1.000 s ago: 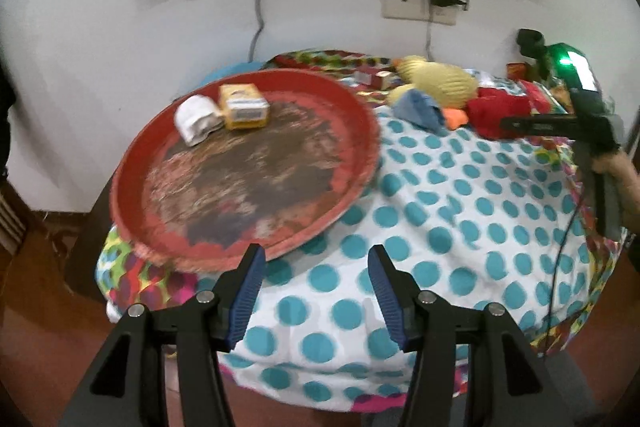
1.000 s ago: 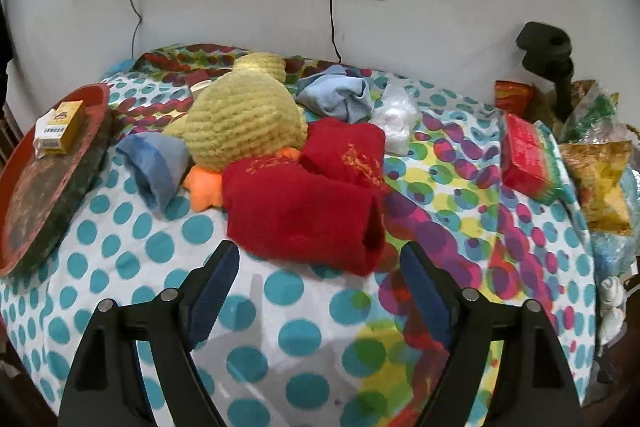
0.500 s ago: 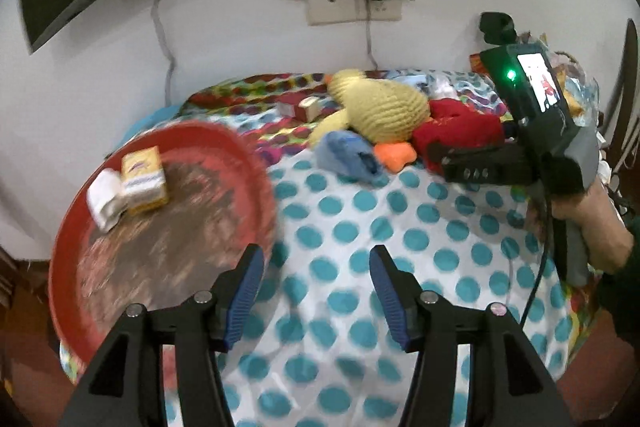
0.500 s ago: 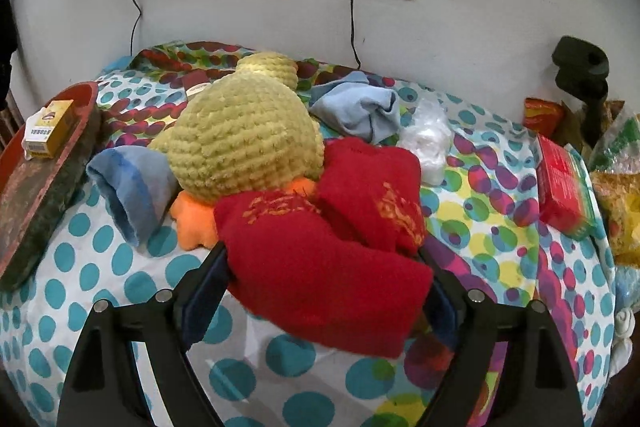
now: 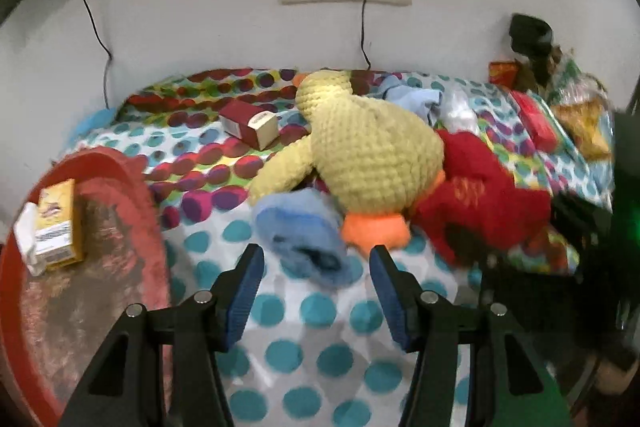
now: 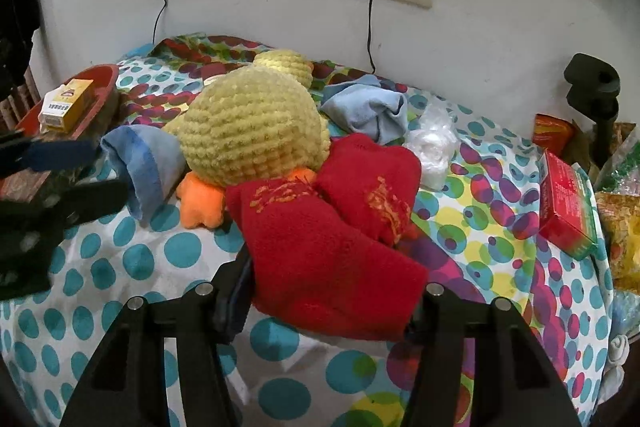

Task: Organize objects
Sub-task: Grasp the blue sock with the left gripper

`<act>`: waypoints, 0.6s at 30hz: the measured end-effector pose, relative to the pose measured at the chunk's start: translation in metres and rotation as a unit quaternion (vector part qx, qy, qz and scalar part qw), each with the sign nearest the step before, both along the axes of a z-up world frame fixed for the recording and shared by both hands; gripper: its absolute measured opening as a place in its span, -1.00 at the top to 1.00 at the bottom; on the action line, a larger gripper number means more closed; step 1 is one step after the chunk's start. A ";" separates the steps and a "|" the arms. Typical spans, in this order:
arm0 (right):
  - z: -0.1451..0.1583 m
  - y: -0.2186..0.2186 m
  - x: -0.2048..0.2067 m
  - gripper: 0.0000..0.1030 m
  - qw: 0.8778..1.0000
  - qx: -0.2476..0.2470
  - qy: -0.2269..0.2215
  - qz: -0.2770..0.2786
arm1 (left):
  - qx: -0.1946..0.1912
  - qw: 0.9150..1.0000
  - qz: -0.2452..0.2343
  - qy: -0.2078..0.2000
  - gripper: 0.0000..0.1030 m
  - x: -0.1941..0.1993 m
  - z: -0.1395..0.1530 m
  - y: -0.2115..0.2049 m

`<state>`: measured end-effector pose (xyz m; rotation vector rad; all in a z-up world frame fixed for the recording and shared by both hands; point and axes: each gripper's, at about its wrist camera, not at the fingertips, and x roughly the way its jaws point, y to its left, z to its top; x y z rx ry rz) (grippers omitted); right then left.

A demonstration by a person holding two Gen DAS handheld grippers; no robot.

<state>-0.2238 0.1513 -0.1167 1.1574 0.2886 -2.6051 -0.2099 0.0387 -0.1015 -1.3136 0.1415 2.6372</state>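
Observation:
A red knitted cloth point(image 6: 332, 251) lies in a heap against a yellow crochet duck point(image 6: 252, 131) on the dotted tablecloth. My right gripper point(image 6: 328, 299) has that cloth between its jaws, which are closing; the fabric bulges over both fingertips and hides them. In the left wrist view my left gripper point(image 5: 317, 255) stands open just in front of a rolled blue sock point(image 5: 304, 243), whose near end lies between the fingertips, untouched. The duck point(image 5: 372, 155) sits right behind the sock. The left gripper point(image 6: 80, 171) shows blurred at the left edge of the right wrist view.
A red tray point(image 5: 132, 179) at the left carries a yellow box point(image 5: 60, 223) and a white bundle point(image 5: 26, 239). A dark red box point(image 5: 248, 125), a light blue cloth point(image 6: 368, 111), crumpled plastic point(image 6: 432, 143), a red packet point(image 6: 568, 203) and snack bags point(image 6: 616, 227) lie around. Wall behind.
My left gripper swept right, from over the tray to the blue sock. My right gripper pushed forward onto the red cloth and its jaws narrowed around it.

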 end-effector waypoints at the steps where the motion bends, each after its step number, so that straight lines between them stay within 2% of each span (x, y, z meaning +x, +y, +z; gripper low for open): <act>1: 0.000 0.000 0.000 -0.05 1.000 -0.002 0.000 0.001 | 0.002 1.000 0.006 -0.009 -0.10 -0.007 -0.004 0.001; 3: 0.000 0.001 -0.001 -0.06 1.000 -0.006 -0.003 0.001 | 0.010 1.000 0.010 -0.020 -0.10 -0.017 -0.010 0.003; 9: 0.000 0.004 -0.003 -0.07 1.000 -0.020 -0.009 0.003 | -0.004 0.998 0.053 -0.030 -0.10 -0.036 -0.032 -0.001; 14: -0.001 0.007 -0.004 -0.10 0.999 -0.030 -0.015 0.002 | 0.016 0.998 0.061 -0.007 -0.09 -0.035 -0.038 -0.008; 16: -0.001 0.007 -0.004 -0.10 0.999 -0.034 -0.016 0.002 | 0.017 0.998 0.067 -0.011 0.01 -0.036 -0.041 -0.009; 18: -0.002 0.007 -0.005 -0.10 0.999 -0.034 -0.017 0.002 | 0.004 0.998 0.064 0.002 0.13 -0.033 -0.040 -0.005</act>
